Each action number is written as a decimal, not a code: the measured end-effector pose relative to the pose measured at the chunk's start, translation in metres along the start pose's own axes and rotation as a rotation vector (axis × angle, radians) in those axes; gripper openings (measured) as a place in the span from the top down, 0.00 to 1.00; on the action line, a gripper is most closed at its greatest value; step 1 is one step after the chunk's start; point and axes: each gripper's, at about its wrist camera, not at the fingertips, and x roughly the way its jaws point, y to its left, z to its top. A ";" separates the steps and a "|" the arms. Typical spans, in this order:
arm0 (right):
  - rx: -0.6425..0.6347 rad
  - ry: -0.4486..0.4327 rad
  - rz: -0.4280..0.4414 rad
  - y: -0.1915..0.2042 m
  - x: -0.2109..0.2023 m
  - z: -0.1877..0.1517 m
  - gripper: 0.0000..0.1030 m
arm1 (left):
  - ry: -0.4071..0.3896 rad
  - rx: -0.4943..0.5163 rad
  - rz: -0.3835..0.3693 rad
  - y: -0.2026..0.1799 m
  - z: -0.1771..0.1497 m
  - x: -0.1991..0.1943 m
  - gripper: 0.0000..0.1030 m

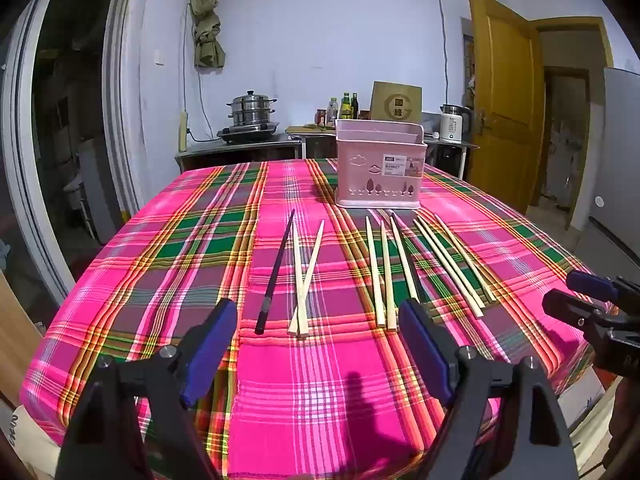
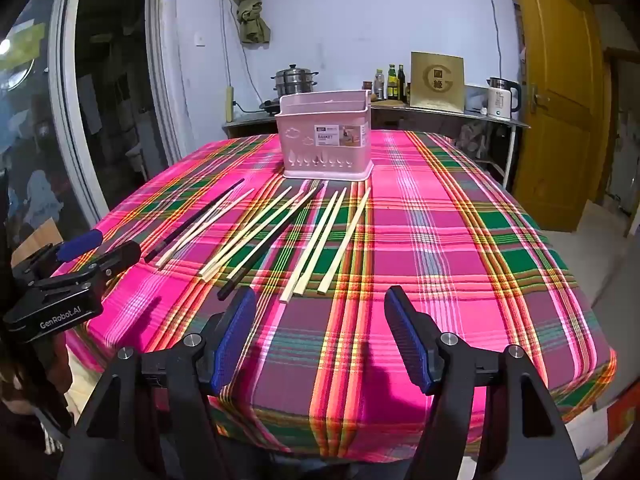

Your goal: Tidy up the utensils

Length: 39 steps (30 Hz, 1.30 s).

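**Chopsticks spread in front of the basket**

Here the chopsticks lay scattered across the plaid cloth on the bench, mostly pale wooden ones with two dark ones among them. Just beyond their far tips stood a pink basket, upright. Nearer the camera, the left claw hung wide open above the cloth, gripping nothing. The right claw was likewise spread wide and empty, near the sticks' close ends.

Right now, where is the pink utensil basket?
The pink utensil basket stands upright on the plaid tablecloth at the table's far side, just beyond the tips of the loose chopsticks; it sits centre-right in the left wrist view.
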 end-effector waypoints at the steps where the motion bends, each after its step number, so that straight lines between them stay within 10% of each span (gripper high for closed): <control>1: 0.000 -0.001 0.000 0.000 0.000 0.000 0.35 | -0.002 0.000 0.002 0.000 0.000 -0.001 0.18; 39: -0.009 -0.020 -0.011 0.000 -0.012 0.005 0.35 | -0.034 -0.016 0.026 0.001 0.003 -0.009 0.18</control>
